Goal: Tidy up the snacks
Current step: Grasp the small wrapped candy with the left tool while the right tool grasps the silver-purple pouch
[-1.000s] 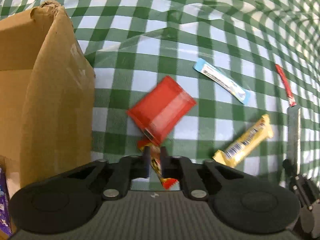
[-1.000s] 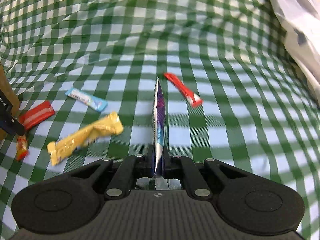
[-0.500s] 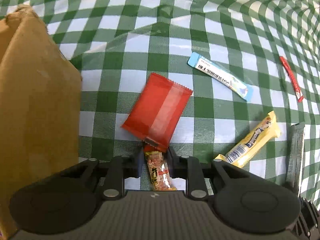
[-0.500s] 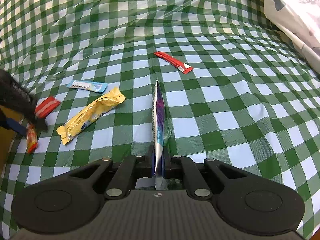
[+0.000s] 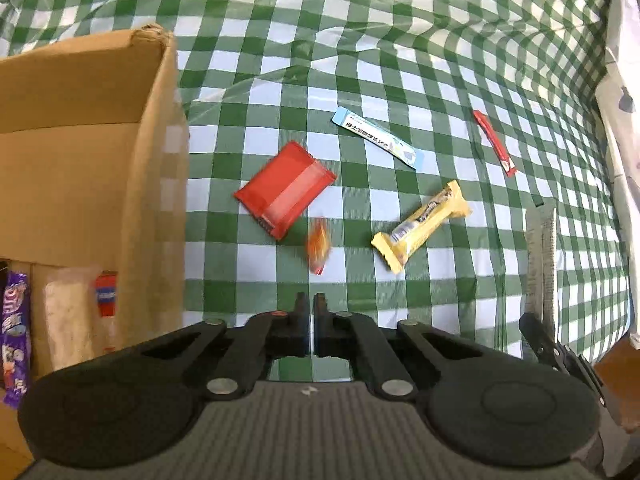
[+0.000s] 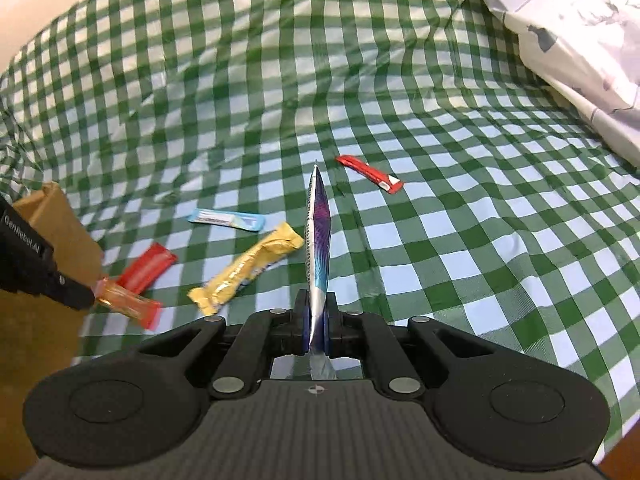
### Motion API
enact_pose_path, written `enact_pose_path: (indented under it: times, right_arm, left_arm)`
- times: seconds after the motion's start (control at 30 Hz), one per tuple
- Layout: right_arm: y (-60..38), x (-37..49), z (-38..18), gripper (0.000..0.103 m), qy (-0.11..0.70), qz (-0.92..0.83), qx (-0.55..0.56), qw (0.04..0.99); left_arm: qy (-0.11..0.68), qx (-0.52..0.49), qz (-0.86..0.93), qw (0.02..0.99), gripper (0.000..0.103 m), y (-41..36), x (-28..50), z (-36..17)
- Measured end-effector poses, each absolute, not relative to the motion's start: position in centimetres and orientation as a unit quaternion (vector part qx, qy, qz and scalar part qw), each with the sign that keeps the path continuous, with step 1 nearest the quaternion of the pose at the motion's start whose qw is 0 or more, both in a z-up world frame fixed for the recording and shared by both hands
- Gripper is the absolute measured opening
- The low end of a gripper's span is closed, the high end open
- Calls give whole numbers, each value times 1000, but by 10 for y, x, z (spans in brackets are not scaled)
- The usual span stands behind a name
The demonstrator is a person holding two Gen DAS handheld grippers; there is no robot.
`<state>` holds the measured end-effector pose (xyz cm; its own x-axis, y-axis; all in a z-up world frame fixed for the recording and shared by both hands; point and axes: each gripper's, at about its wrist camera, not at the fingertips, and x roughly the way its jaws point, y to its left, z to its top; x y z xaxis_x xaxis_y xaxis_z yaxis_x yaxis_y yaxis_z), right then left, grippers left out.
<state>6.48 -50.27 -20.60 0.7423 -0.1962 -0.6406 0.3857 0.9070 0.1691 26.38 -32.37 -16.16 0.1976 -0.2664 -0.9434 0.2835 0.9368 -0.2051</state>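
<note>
Green-white checked tablecloth (image 5: 400, 40) (yellow bar (image 5: 422, 226))

Green-white checked tablecloth (image 5: 400, 40) wrinkled across whole surface; white patterned fabric (image 6: 568, 40) bunched at far right edge.

Green-checked tablecloth (image 5: 400, 40) under cardboard box (image 5: 80, 160), red pouch (image 5: 284, 194), blue stick (image 5: 376, 136), yellow bar (image 5: 422, 226), red stick (image 5: 494, 142).

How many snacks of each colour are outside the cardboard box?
Red: 2, flat packet and thin stick
Blue stick: 1
Yellow bar: 1
Orange packet: 1
Purple packet: 1
Total: 6
</note>
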Motion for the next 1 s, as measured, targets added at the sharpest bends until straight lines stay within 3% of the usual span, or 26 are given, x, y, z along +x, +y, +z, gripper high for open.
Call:
enact_pose_path:
  times: [0.13, 0.2, 0.23, 0.27, 0.57, 0.67, 0.73, 0.8, 0.87, 0.93, 1.0]
  right_arm:
    - [-492, 55, -198, 6, 323, -154, 150, 922]
    - [-489, 52, -198, 6, 326, -151, 150, 921]
    - [-488, 52, -199, 6, 327, -151, 149, 921]
    - [-488, 50, -200, 6, 328, -150, 151, 920]
    - [-503, 50, -217, 6, 340, -156, 168, 912]
    - [-508, 52, -222, 6, 343, -156, 171, 910]
    - [-511, 54, -224, 6, 344, -155, 170, 910]
    - [-512, 56, -226, 6, 344, -153, 170, 911]
    - [-513, 57, -228, 6, 344, -152, 171, 911]
    - [-514, 57, -228, 6, 345, -151, 171, 911]
    - [-513, 56, -228, 6, 345, -150, 173, 910]
  left_arm:
    - [599, 27, -190, 778, 0, -324, 255, -157]
    - [603, 33, -210, 769, 18, -327, 258, -163]
    - [604, 36, -198, 771, 35, -327, 262, -167]
    - [601, 35, -183, 777, 44, -328, 265, -172]
    - [669, -84, -74, 735, 49, -345, 331, -228]
    - [674, -104, -54, 730, 57, -346, 344, -235]
    - [682, -92, -44, 725, 58, -349, 348, -242]
    - [682, -106, -38, 723, 67, -350, 352, -246]
    - [687, -119, -37, 716, 89, -352, 356, -247]
    - [700, -118, 1, 704, 96, -351, 364, -251]
    - [708, -155, 25, 688, 95, -342, 370, -255]
